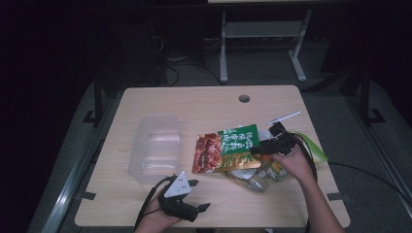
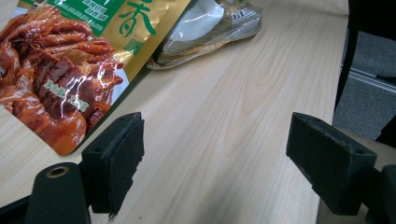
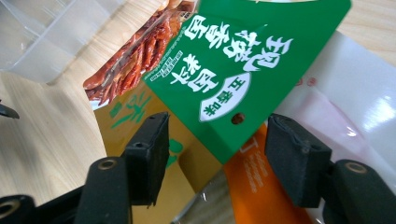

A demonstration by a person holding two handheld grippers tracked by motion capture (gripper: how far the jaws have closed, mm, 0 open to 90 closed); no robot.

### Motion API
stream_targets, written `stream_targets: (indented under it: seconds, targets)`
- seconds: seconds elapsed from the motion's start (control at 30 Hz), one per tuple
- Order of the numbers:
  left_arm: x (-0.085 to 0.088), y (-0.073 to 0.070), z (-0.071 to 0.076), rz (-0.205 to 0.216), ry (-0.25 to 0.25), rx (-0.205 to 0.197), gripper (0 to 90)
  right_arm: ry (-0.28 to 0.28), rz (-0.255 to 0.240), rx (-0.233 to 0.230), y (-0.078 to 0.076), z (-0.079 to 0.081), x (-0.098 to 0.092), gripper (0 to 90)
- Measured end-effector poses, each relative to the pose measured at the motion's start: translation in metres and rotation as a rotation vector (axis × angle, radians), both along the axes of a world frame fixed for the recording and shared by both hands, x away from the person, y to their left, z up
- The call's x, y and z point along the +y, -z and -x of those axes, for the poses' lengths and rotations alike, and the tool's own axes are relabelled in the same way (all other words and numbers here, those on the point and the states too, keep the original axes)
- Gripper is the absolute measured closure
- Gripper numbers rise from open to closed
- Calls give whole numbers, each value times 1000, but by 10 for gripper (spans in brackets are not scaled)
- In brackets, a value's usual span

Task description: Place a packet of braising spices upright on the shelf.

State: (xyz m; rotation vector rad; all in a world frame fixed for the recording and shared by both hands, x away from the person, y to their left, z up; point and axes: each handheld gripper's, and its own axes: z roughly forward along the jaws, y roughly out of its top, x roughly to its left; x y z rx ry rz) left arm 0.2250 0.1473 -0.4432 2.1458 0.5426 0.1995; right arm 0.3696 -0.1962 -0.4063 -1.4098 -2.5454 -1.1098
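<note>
**Snack pouch pickup: the green corner is where it should be pinched**

Nearest the person, the left gripper is parked on the front edge of the table, jaws spread wide with nothing but bare wood seen between them in the left gripper view. It can probably be left there for now.

Further in, the right gripper is set over the pile of packets. Its jaws are open fairly wide, and the green top corner of the snack pouch is seen lying between the pads, no pad pressed on it yet as far as can be told. The snack pouch itself is lying flat mid-table, on top of other packets, just right of the clear plastic container.

For a clean grab, only the green flap should be caught, ideally near the hang hole. The orange packet underneath could easily get pinched along with it, so the corner would best be approached shallow and closed on slowly. A slippery foil edge like this is likely to slide out if clamped too near the tip.

Farthest back, the round hole in the tabletop is well clear of everything.
</note>
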Motion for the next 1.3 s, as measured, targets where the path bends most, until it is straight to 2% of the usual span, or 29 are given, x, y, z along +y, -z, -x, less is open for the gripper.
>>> stream_targets:
  seconds: [0.13, 0.2, 0.23, 0.27, 0.33, 0.4, 0.5, 0.57, 0.63, 0.77, 0.87, 1.0, 1.13, 1.23, 1.3]
  targets:
    - [0, 0, 0, -3, -1, 2, 190, -5, 24, 8, 5, -4, 7, 458]
    - [0, 0, 0, -2, -1, 2, 190, 0, 20, 8, 6, -4, 8, 473]
    - [0, 0, 0, -3, -1, 1, 190, 4, 23, 9, 6, -4, 9, 499]
    - [0, 0, 0, 1, -2, 2, 190, 9, 31, 13, 7, -5, 10, 580]
    - [0, 0, -1, 0, -2, 0, 190, 12, 37, 21, 7, -5, 10, 609]
    - [0, 0, -1, 3, -3, -2, 190, 18, 54, 22, 7, -5, 12, 697]
    - [0, 0, -2, 4, -6, 1, 190, 17, 56, 13, 6, -5, 13, 740]
    - [1, 0, -2, 3, -6, 1, 190, 19, 52, 26, 4, -6, 14, 791]
    - [0, 0, -2, 3, -8, 3, 190, 13, 53, 23, 4, -7, 13, 803]
    - [1, 0, -3, 4, -12, 3, 190, 4, 24, 15, 0, -7, 14, 879]
    - [1, 0, -3, 2, -13, 4, 190, -7, 8, 2, -4, -6, 14, 897]
    - [2, -1, -4, -1, -12, 4, 192, -16, 13, -7, -10, -5, 16, 899]
    - [1, -1, -5, 10, -16, 11, 192, -28, 26, -37, -17, -1, 18, 900]
    - [1, -2, -6, 16, -21, 12, 192, -36, 15, -51, -24, 2, 18, 900]
    - [2, -3, -7, 4, -17, 13, 193, -42, 8, -58, -29, 4, 18, 900]
